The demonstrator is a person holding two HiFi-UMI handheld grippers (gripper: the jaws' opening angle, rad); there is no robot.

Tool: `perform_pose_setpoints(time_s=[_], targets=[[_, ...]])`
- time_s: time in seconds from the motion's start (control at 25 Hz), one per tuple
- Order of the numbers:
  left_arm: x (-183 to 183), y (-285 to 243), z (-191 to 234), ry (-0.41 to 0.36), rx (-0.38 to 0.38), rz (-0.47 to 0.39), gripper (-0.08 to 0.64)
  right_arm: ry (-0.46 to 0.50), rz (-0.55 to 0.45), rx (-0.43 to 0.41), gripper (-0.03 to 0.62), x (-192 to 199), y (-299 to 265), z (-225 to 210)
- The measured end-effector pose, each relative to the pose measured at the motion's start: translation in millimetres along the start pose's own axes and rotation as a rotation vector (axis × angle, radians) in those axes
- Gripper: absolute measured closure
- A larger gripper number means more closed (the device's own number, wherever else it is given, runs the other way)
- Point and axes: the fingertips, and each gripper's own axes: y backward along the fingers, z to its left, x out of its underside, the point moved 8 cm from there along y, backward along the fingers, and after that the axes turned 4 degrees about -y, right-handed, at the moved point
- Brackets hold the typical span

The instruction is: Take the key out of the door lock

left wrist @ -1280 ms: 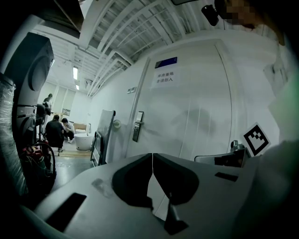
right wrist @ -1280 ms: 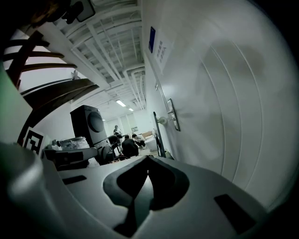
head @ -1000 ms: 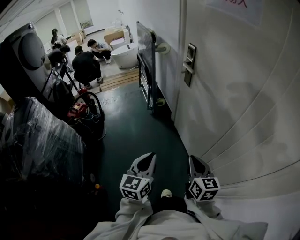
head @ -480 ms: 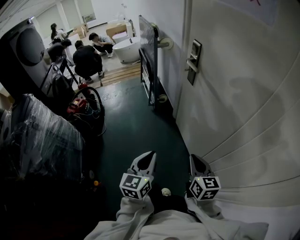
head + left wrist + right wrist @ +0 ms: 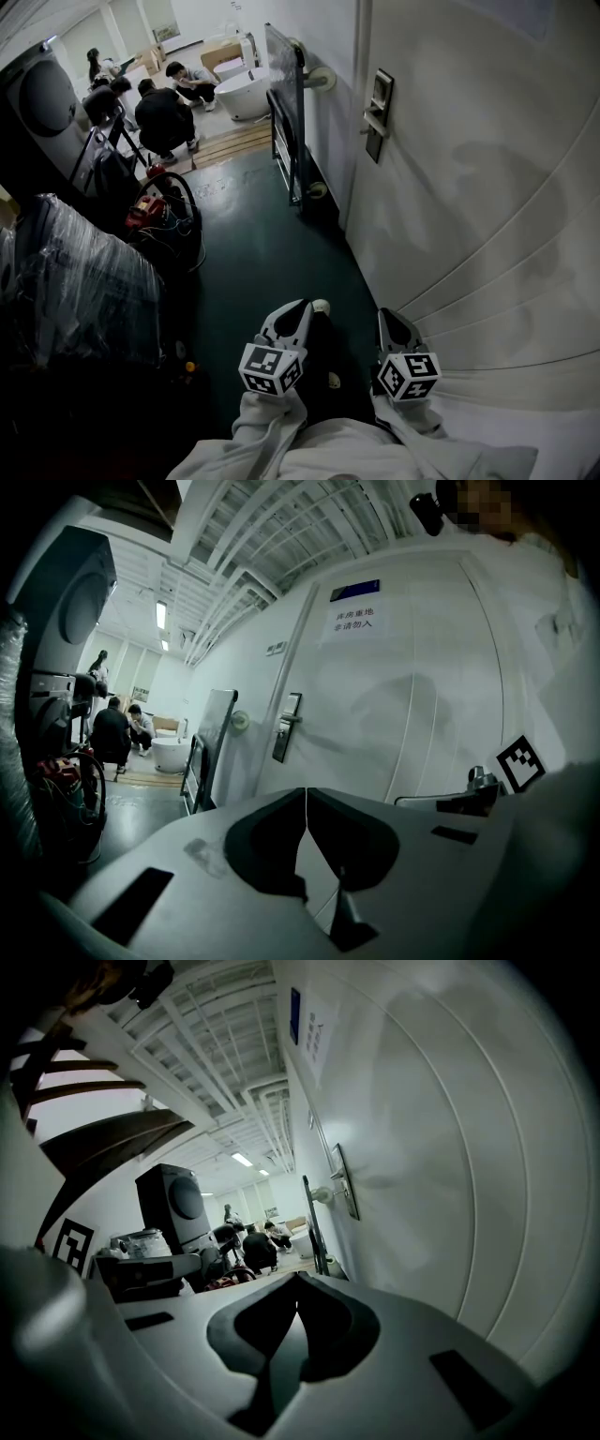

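Green floor beside a white door, lock well ahead. Left gripper and right gripper: jaws together, empty.

- The left claw has a pale grey shell, with dark inner pads and dark rectangular slots.
- The right claw has the same pale shell and dark pads.
- Each one carries a white cube with black square markers: the left cube and the right cube.
- The sleeves are white, loose and wrinkled.
- A dark trouser leg ends in a pale shoe tip.
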Motion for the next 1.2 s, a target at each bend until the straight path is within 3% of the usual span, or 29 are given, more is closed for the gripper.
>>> perform_pose_setpoints(time_s=[0.56, 1.2], targets=[[-20, -87, 35, -0.006, 0.078, 0.007, 0.545, -0.003, -0.013, 0.041, 0.541, -32, -64, -28], [-81, -221, 107, 0.027, 0.133, -0.004, 0.545, 0.019, -0.032, 0.075, 0.54, -119, -180, -57]])
